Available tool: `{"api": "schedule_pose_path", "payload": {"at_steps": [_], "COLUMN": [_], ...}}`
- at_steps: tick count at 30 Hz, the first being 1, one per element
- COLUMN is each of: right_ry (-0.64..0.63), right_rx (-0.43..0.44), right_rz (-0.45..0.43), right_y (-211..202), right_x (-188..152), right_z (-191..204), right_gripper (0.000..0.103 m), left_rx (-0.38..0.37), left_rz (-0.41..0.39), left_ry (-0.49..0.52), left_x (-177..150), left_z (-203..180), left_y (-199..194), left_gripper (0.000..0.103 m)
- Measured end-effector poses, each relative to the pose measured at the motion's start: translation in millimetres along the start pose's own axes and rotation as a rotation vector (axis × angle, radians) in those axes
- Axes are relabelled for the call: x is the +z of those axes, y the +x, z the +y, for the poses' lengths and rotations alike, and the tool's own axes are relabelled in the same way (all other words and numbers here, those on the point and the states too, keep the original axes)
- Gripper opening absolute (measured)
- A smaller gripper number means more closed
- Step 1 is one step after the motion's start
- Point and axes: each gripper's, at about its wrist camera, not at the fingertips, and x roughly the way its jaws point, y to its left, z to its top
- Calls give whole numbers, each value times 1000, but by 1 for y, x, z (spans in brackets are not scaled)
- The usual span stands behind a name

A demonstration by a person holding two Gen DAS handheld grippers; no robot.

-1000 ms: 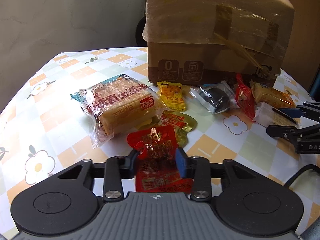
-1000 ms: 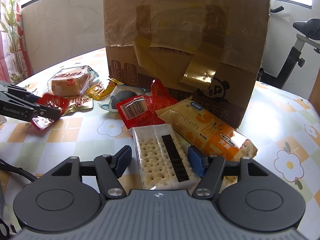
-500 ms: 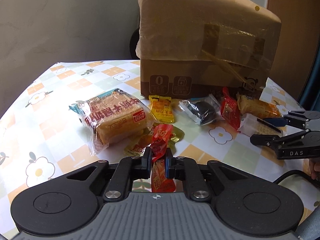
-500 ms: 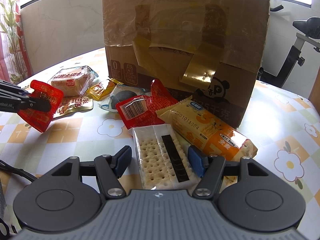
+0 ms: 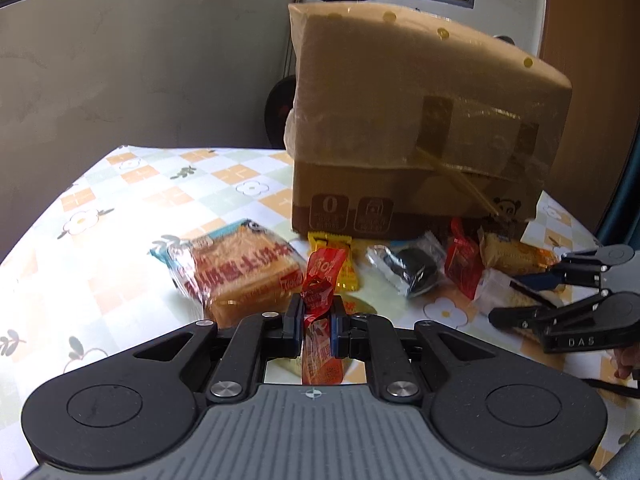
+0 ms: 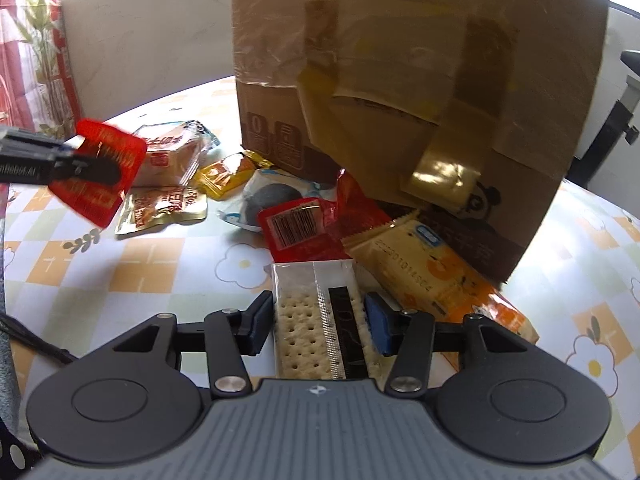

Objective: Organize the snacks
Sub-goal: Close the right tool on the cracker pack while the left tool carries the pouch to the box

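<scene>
My left gripper (image 5: pixel 316 312) is shut on a crumpled red snack packet (image 5: pixel 322 276) and holds it clear of the table; the right wrist view shows the same packet (image 6: pixel 100 172) hanging from that gripper (image 6: pixel 60 160) at the far left. My right gripper (image 6: pixel 320 320) is low over the table with its jaws closing on a clear cracker pack (image 6: pixel 304 300). Both pads touch the pack's long sides. In the left wrist view the right gripper (image 5: pixel 506 298) sits at the right edge around that pack (image 5: pixel 496 280).
A tall taped cardboard box (image 5: pixel 420 140) stands behind the snacks. In front of it lie a bread pack (image 5: pixel 236 268), a yellow packet (image 5: pixel 340 256), a dark cookie pack (image 5: pixel 412 268), a red barcode packet (image 6: pixel 296 224), an orange biscuit pack (image 6: pixel 436 276) and a gold packet (image 6: pixel 160 208).
My left gripper closed on the red packet and lifted it off the table. The right gripper's jaws moved in against the cracker pack and the view tilted closer to the box.
</scene>
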Motion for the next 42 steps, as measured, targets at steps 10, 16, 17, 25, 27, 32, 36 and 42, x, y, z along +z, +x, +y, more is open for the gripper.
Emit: {"api": "schedule_pose_path", "payload": {"at_steps": [10,16,17,25,27,32,36,42], "right_ry": [-5,-21,-24,-44,-46,-60,-71,-77], "right_rx": [9,6,7,4,4,-5,-7,-8], "right_rz": [-52,-109,-119,-219,-251,-332,-384,-451], "right_y": [-18,-35,-38,-68,-77,-97,-109,-124], "right_x": [12,24,26,50,58,80,97,127], "right_z": [3,2,2,1,0,-2,-4,-12], "right_gripper": [49,49,49,49,49,49,49,49], "left_rx": [-6,-18,-22,-59,-69,-84,-85,-101], "left_rz": [-67,-124,-133,-201,-218,-265,-297,-347], "left_ry": [13,27,29,56,69,81,76,77], "left_x": [25,47,51,81,89,111,125,152], "left_z": [-2,-7,-8,-20,-25,-33,-35,-39], "left_y": [-9,-16,-17,-28,-29,-32,-32,-32], "left_gripper": [14,14,14,14,14,14,14,14]}}
